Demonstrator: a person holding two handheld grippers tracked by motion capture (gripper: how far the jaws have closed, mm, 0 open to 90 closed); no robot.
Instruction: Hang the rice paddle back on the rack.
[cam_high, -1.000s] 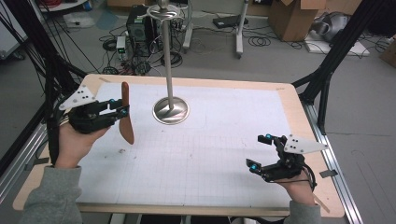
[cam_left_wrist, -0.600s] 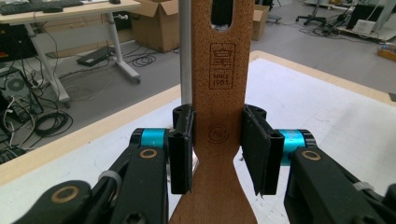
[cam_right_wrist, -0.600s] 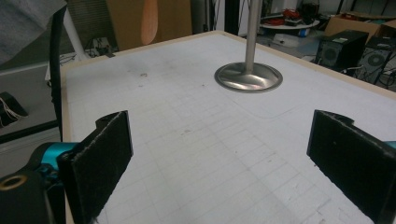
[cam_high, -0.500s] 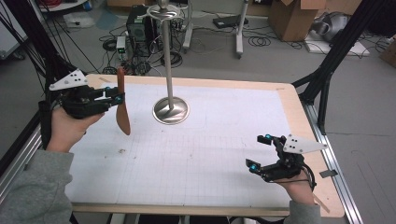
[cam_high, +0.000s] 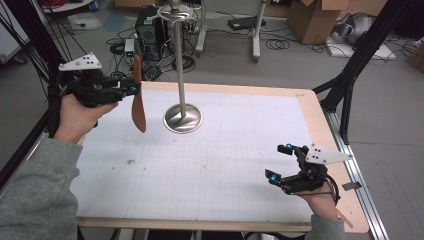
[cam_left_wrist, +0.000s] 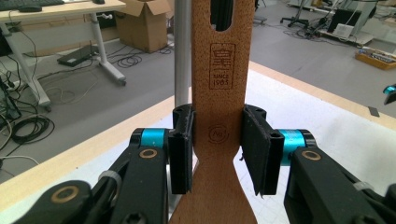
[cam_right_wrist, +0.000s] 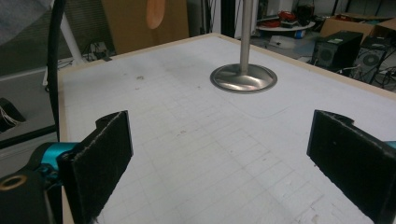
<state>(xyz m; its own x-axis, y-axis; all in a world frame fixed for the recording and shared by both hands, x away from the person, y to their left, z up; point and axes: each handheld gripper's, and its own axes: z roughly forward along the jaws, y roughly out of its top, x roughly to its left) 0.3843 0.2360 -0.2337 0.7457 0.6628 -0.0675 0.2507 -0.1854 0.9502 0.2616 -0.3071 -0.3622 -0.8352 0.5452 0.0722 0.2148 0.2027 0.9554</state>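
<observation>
1. We see the left tongs (cam_high: 131, 89) raised above the far left corner of the counter (cam_high: 320, 125), clamped on the handle of a wooden spatula (cam_high: 138, 107).
2. In the left gripper view, both black pads press the flat sides of the wooden spatula (cam_left_wrist: 219, 107) just below a burned-in stamp. A slot is cut through the handle above that stamp.
3. We see the spatula hanging upright, blade down, clear of the counter and just left of the metal stand (cam_high: 182, 117).
4. The metal stand sits on its round base, its pole upright, on the far half of the counter.
5. We see the right tongs (cam_high: 280, 162) low at the near right corner, jaws apart and holding nothing.
6. In the right gripper view, the open pads frame the bare white gridded counter (cam_right_wrist: 196, 154), with the stand base (cam_right_wrist: 243, 77) beyond.
</observation>
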